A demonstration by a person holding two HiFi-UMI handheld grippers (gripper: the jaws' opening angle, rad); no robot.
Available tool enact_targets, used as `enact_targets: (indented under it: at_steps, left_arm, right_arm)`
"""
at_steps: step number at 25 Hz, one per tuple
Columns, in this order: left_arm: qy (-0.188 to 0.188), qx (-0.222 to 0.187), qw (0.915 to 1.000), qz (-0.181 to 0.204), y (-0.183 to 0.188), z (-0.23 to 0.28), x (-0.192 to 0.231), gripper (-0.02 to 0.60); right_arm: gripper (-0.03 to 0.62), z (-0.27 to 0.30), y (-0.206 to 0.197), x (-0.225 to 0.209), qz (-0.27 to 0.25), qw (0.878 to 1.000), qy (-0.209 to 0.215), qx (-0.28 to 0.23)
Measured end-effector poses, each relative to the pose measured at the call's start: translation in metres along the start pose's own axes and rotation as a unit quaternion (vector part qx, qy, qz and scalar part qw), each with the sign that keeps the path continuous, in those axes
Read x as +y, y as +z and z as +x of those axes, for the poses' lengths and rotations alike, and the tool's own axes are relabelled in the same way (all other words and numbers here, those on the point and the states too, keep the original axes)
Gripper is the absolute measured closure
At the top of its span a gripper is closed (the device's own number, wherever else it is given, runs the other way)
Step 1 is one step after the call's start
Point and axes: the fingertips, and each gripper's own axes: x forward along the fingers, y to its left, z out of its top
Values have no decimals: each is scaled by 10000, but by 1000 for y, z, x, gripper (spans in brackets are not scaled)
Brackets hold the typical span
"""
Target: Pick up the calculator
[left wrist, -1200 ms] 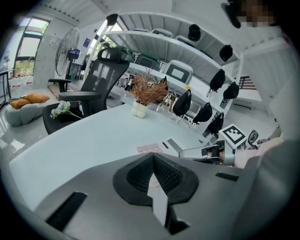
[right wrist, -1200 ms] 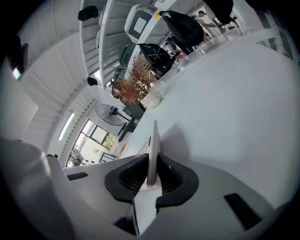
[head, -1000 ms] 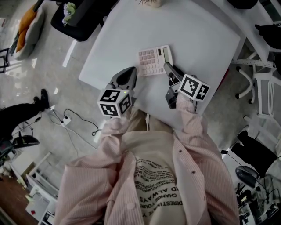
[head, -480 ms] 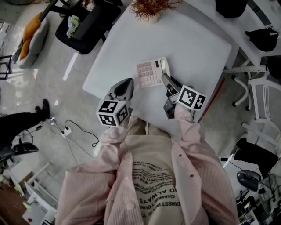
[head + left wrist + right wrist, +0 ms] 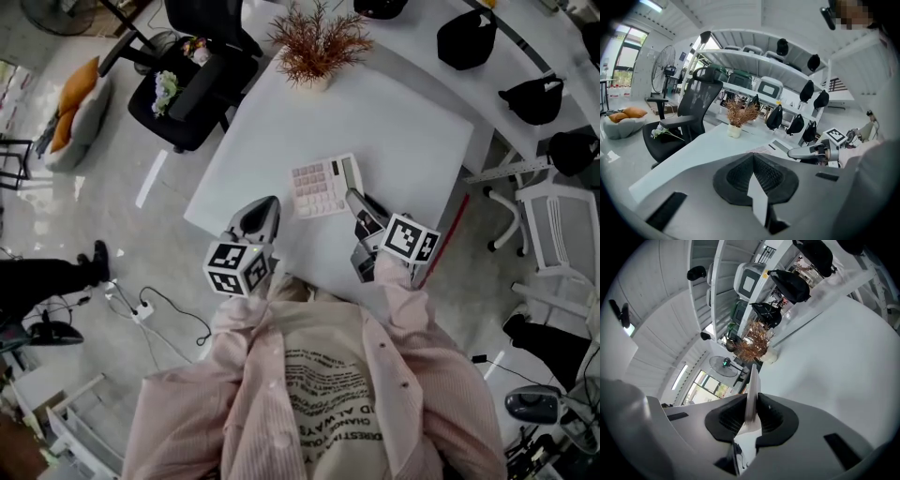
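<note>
With left hand-held gripper (image 5: 267, 202) closed, right hand-held gripper (image 5: 353, 197) clamps the calculator (image 5: 323, 185).

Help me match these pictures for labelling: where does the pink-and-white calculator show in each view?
Head view: pink-and-white calculator at centre, its right edge in the right gripper.
Left gripper view: a flat sliver near centre, just beyond the jaws.
Right gripper view: edge-on at centre, clamped between the jaws.
Shared landmark: the dried reddish-brown plant in a white pot, in all three.

Pink pinstriped overshirt (image 5: 427, 375), cream lettered tee (image 5: 323, 370); grey left tool (image 5: 266, 201), right tool (image 5: 352, 194), marker cubes (image 5: 237, 267).
</note>
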Motion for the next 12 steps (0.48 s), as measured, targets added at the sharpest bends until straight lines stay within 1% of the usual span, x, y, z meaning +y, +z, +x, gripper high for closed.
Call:
enact_targets:
  at_steps: [12]
  left_arm:
    - [-194,-421,9986,240,32,-26,-10,580]
  right_arm:
    - [542,-29,26,29,96,9985,270,-474]
